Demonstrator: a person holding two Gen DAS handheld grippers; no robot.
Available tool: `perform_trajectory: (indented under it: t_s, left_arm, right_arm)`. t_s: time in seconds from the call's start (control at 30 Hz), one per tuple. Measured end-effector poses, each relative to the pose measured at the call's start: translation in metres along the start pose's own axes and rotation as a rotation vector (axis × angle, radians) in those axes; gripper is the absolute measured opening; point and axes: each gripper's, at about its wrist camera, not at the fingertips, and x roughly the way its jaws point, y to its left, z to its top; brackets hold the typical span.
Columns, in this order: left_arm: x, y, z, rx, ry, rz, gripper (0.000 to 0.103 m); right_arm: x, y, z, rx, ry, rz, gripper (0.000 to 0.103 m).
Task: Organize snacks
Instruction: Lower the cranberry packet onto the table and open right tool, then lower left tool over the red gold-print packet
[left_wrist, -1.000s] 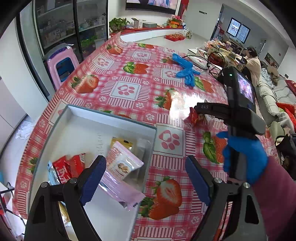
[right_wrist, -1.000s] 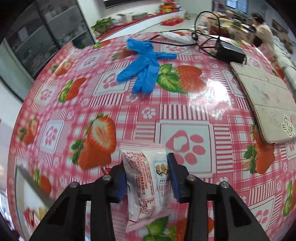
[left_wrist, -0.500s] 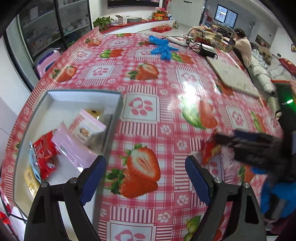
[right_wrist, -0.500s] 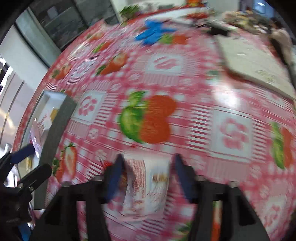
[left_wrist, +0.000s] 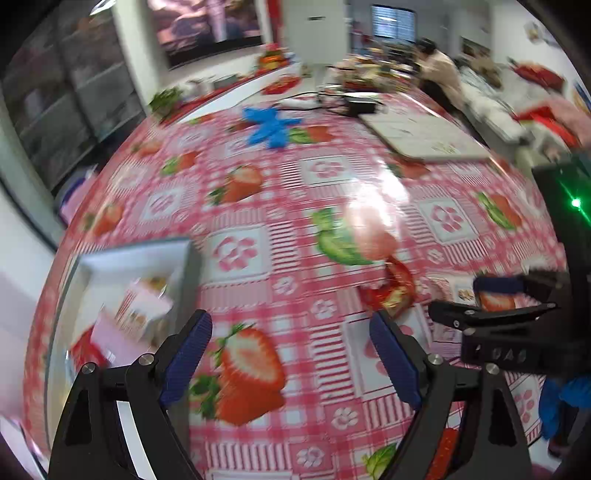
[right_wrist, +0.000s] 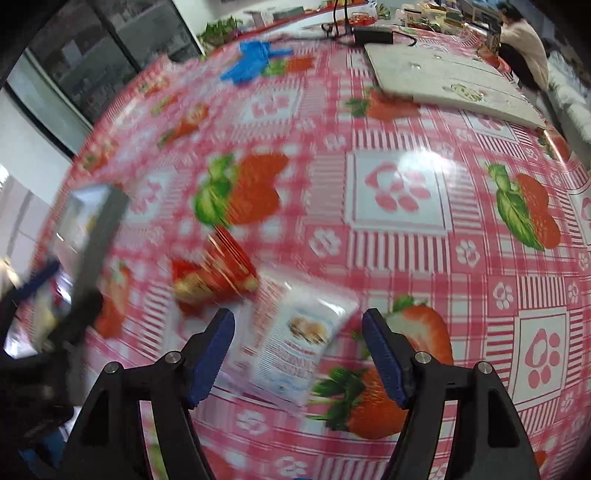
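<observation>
The white snack packet (right_wrist: 295, 343) lies on the tabletop (right_wrist: 399, 236) between the right gripper (right_wrist: 298, 356) jaws, which have just been opening and stand clear of it. A red packet (right_wrist: 214, 275) sits just beside it — both still outside the tray (left_wrist: 184, 258), which holds several snacks. Only the left view shows those — its gripper (left_wrist: 290, 356) gapes empty.

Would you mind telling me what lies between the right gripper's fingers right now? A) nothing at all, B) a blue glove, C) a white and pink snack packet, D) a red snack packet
C: the white and pink snack packet lies between the open right gripper's blue pads, which have just been opening and stand clear of it.
</observation>
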Motion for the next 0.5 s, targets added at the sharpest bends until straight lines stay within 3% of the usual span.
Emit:
perform_trajectory:
  t_s: [0.07,0.3,0.43,0.5]
  left_arm:
    - [0.007,-0.013,0.003,0.046,0.002,-0.025,0.090]
    - [0.041,-0.056,0.018,0.118,0.036,-0.061,0.090]
    - [0.070,-0.065,0.019,0.084,0.110,0.020,0.088]
    - [0.070,-0.046,0.018,-0.066,0.105,0.009,0.066]
  right_arm:
    - [0.000,-0.003,-0.004,-0.055,-0.018,-0.077,0.073]
    - [-0.010,-0.044,-0.016,-0.087,-0.056,-0.147,0.073]
    - [-0.012,-0.049,-0.020,-0.086,-0.073,-0.155,0.073]
    - [-0.010,-0.046,-0.019,-0.086,-0.080,-0.163,0.077]
